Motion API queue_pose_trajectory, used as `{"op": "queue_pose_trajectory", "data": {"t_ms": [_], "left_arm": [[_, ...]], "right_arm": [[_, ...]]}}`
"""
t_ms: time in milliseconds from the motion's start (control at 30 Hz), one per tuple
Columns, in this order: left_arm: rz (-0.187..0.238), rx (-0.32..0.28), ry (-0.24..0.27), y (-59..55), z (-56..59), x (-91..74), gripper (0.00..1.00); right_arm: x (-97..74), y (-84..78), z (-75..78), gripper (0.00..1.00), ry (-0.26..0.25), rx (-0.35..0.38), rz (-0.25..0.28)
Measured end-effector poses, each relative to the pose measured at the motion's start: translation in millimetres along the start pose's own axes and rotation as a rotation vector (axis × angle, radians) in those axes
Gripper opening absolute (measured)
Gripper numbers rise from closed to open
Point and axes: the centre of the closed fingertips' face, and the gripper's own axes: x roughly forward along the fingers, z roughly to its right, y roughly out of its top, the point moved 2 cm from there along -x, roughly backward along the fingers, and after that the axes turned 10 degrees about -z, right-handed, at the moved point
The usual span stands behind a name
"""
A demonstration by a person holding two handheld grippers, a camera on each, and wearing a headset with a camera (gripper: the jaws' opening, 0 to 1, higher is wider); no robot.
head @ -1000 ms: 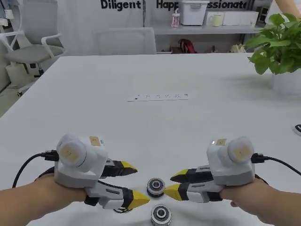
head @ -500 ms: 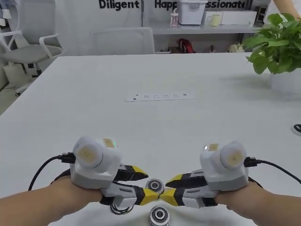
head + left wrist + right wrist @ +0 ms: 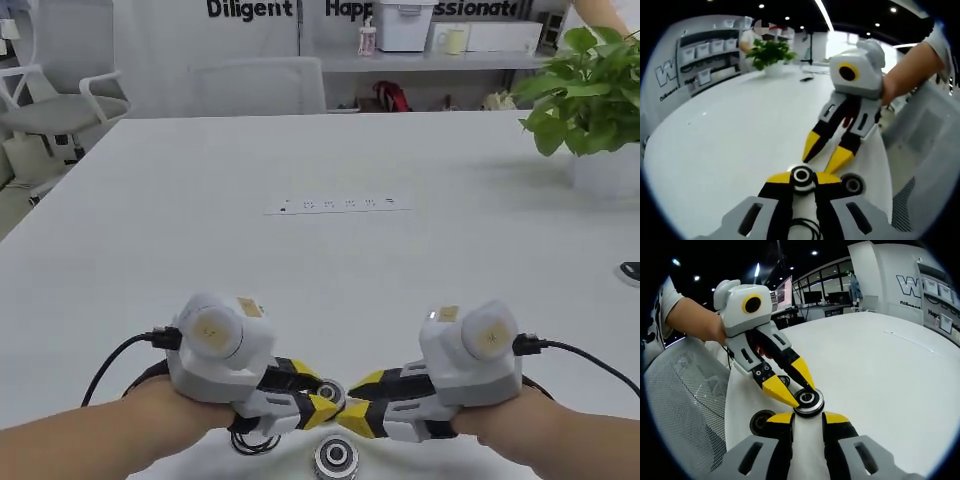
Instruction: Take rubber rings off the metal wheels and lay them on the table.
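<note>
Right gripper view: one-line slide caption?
Left tool and right tool bracket one metal wheel from opposite sides on the white table.

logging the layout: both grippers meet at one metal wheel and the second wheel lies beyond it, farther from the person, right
Not quite. The left gripper and right gripper do meet at one metal wheel, but the second wheel lies on the near side of it, closer to the person, as the head view shows.
</note>
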Motion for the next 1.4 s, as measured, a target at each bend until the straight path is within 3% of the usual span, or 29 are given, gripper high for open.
{"op": "queue_pose_trajectory", "data": {"t_ms": [167,1033,1300,1400], "left_arm": [[-0.014,0.043,0.021,0.2,0.6,0.8,0.14],[-0.017,0.013,0.026,-0.1,-0.2,-0.1,0.13],[-0.014,0.0,0.028,0.0,-0.5,0.1,0.13],[-0.015,-0.005,0.027,-0.2,0.1,0.1,0.13]], "right_arm": [[1.5,1.7,0.1,0.19,-0.001,-0.003,0.002],[6.9,0.5,2.0,0.19,-0.013,-0.02,-0.009],[2.9,-4.4,3.3,0.1,-0.006,-0.006,-0.016],[1.8,-6.9,5.2,0.02,-0.009,0.0,-0.026]]}}
